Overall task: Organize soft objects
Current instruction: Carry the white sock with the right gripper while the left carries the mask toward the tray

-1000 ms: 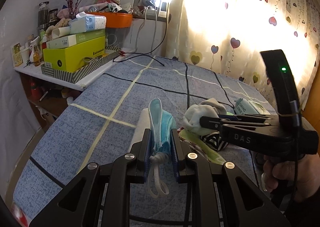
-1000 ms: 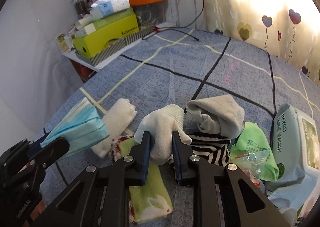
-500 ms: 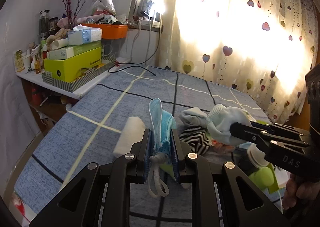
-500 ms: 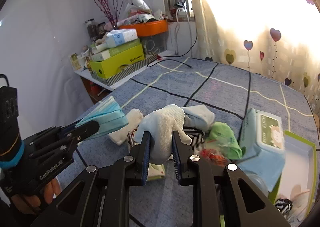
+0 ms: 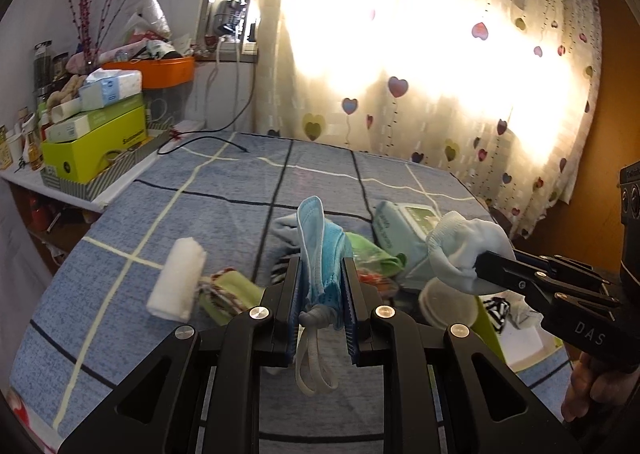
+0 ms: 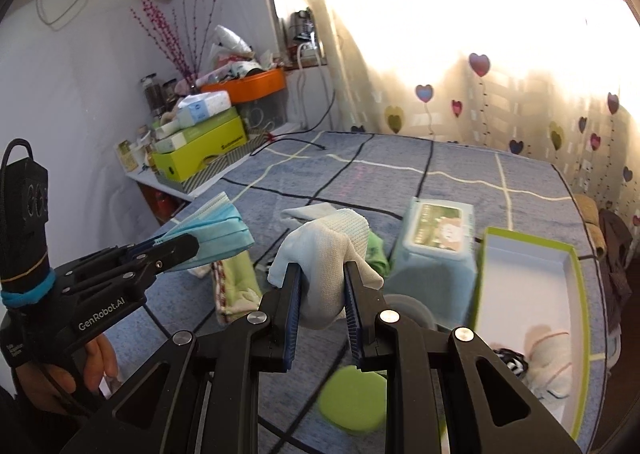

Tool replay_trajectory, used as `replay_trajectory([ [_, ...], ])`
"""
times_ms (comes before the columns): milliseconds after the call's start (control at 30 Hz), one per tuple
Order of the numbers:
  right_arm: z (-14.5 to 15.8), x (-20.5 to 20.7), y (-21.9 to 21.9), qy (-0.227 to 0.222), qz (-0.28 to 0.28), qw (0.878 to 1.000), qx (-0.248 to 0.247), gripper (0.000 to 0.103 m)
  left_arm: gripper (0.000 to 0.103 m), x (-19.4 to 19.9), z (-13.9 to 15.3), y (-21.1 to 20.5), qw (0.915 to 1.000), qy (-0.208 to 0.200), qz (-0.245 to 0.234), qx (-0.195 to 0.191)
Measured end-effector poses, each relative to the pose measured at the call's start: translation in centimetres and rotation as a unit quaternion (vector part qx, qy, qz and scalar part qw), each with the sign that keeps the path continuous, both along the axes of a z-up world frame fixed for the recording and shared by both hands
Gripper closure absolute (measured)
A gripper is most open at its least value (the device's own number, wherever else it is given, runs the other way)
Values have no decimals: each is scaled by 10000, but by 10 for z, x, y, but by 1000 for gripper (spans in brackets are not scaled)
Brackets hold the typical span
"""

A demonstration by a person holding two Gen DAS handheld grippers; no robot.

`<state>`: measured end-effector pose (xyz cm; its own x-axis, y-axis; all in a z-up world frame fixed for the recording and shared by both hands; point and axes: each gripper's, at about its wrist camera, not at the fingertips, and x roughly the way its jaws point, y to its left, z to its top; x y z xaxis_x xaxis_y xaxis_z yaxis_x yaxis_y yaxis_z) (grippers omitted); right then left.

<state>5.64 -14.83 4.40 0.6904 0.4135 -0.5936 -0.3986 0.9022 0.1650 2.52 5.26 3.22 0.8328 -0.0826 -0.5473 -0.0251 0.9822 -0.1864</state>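
My left gripper (image 5: 322, 286) is shut on a blue face mask (image 5: 322, 250), held above the bed; it also shows in the right wrist view (image 6: 216, 232). My right gripper (image 6: 322, 286) is shut on a pale sock (image 6: 326, 250), also seen in the left wrist view (image 5: 464, 250). A green-rimmed white box (image 6: 528, 274) lies at the right with a striped sock (image 6: 510, 360) and a pale sock (image 6: 550, 358) inside. A pile of soft things lies below: a grey sock (image 6: 308, 212), a green cloth (image 6: 236, 278), a white roll (image 5: 176, 284).
A wet-wipes pack (image 6: 438, 242) lies beside the box. A round green lid (image 6: 352, 400) lies on the blue checked bedspread (image 6: 400, 174). A shelf with a yellow-green box (image 5: 96, 146) and an orange tub (image 5: 160, 70) stands at the left. Heart-print curtains (image 5: 440, 74) hang behind.
Both grippers have lifted their items away from the pile and swung to the right. The green-rimmed box has come into the right wrist view.
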Motion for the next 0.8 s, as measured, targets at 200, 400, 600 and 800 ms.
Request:
replay_trajectory([
  [200, 2, -10, -39, -37, -385, 9992, 8, 83, 84, 8, 5, -38, 9992, 0, -397, 41],
  [400, -2, -15, -76, -1, -759, 9971, 27, 83, 84, 16, 7, -67, 9972, 29, -749, 47],
  [600, -2, -18, -106, -6, -1084, 9941, 50, 83, 84, 26, 9, -92, 9947, 54, -1030, 50],
  [800, -4, -14, -133, -13, -1390, 9903, 79, 83, 84, 38, 14, -118, 9914, 45, -1302, 76],
])
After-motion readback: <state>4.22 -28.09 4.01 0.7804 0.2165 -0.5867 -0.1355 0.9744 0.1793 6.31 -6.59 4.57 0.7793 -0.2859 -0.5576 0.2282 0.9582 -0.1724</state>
